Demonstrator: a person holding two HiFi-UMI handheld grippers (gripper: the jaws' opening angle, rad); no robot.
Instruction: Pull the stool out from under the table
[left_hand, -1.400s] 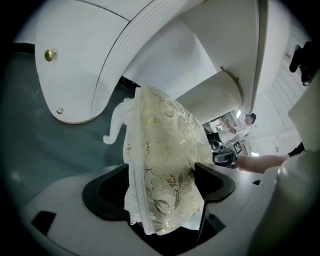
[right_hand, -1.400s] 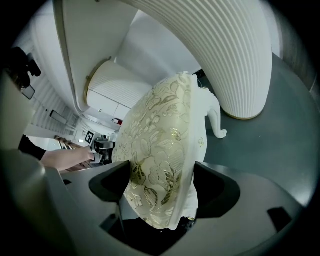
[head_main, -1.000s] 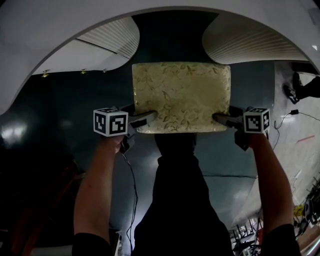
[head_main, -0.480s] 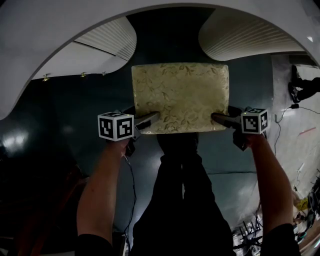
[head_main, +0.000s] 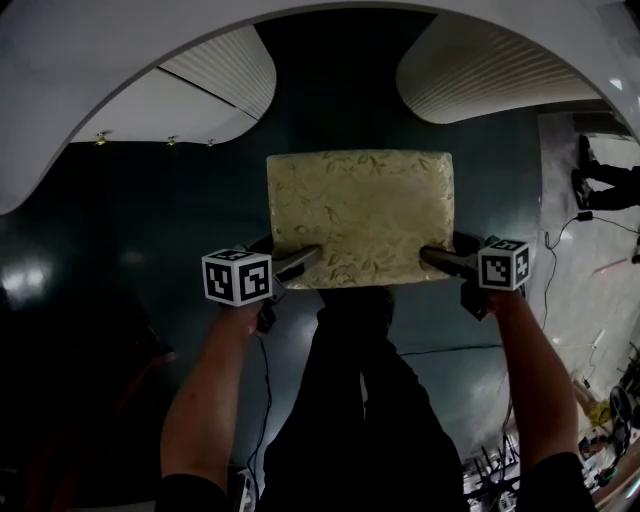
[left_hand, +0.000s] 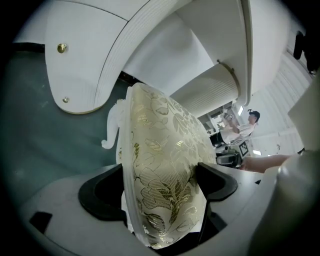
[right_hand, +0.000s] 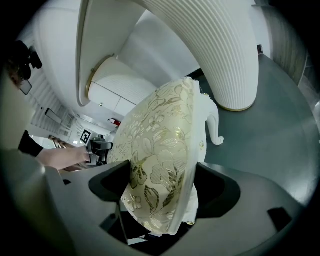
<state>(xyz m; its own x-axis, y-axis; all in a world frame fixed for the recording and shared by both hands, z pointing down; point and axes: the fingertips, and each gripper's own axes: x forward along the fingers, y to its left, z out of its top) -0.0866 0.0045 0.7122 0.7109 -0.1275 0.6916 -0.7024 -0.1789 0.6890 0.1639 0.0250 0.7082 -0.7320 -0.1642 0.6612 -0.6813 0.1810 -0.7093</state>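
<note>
The stool (head_main: 360, 215) has a cream cushion with a gold floral pattern and white curled legs. It stands on the dark floor just in front of the white table (head_main: 120, 70). My left gripper (head_main: 300, 262) is shut on the cushion's near left corner (left_hand: 160, 195). My right gripper (head_main: 437, 258) is shut on the near right corner (right_hand: 160, 185). One white stool leg (left_hand: 112, 127) shows in the left gripper view, and another stool leg (right_hand: 214, 122) shows in the right gripper view.
Two ribbed white table pedestals (head_main: 225, 70) (head_main: 490, 70) flank the gap behind the stool. The person's dark trousers (head_main: 365, 400) stand right behind the stool. Cables (head_main: 262, 380) lie on the floor, and clutter sits at the far right (head_main: 600, 170).
The stool has slid a little toward me, away from the table, with both grippers still clamped on its near corners.
</note>
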